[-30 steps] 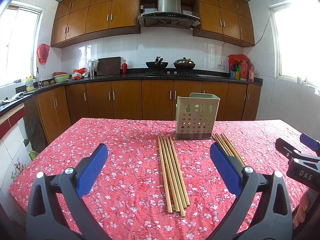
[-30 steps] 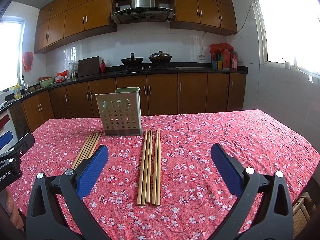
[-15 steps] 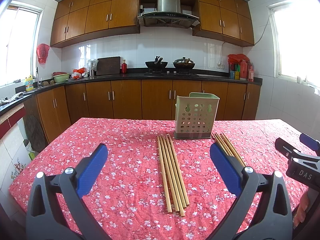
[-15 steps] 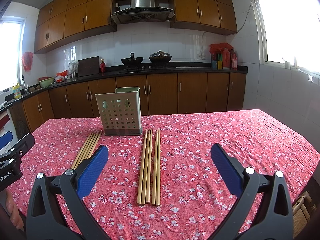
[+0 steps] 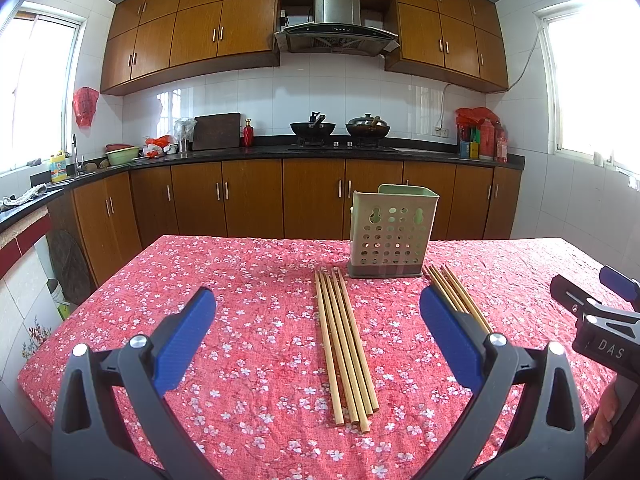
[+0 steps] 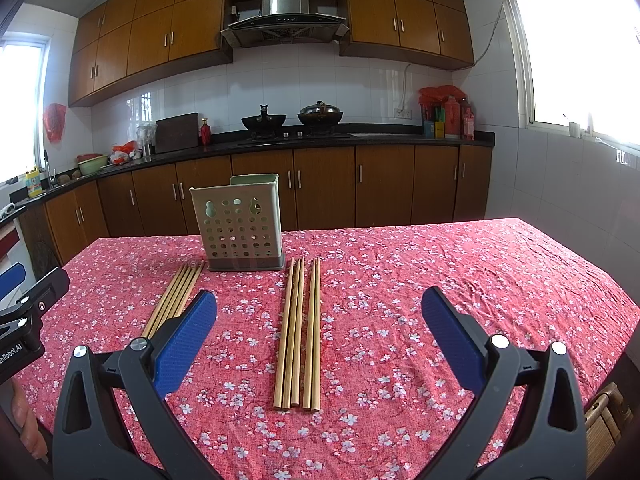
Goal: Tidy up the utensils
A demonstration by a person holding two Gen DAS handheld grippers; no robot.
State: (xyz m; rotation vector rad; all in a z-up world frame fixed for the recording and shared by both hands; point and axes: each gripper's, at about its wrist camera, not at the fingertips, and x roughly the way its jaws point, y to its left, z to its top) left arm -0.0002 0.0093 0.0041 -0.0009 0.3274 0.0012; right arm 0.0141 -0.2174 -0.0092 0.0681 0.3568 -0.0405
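Two claws wide apart above chopsticks on a flowered bench

Left claw (image 5: 318, 322) gapes over one chopstick bundle (image 5: 346, 346); the perforated holder (image 5: 390, 232) stands behind on red cloth (image 5: 248, 280); right claw (image 6: 319, 322), lettered "DAS", gapes over the other bundle (image 6: 298, 330); brown cabinets (image 5: 248, 196) beyond.

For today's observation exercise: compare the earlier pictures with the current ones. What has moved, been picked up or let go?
Nothing visibly changed. Both chopstick bundles, left and right, lie flat on the tablecloth before the holder; the left gripper and right gripper are open and empty.
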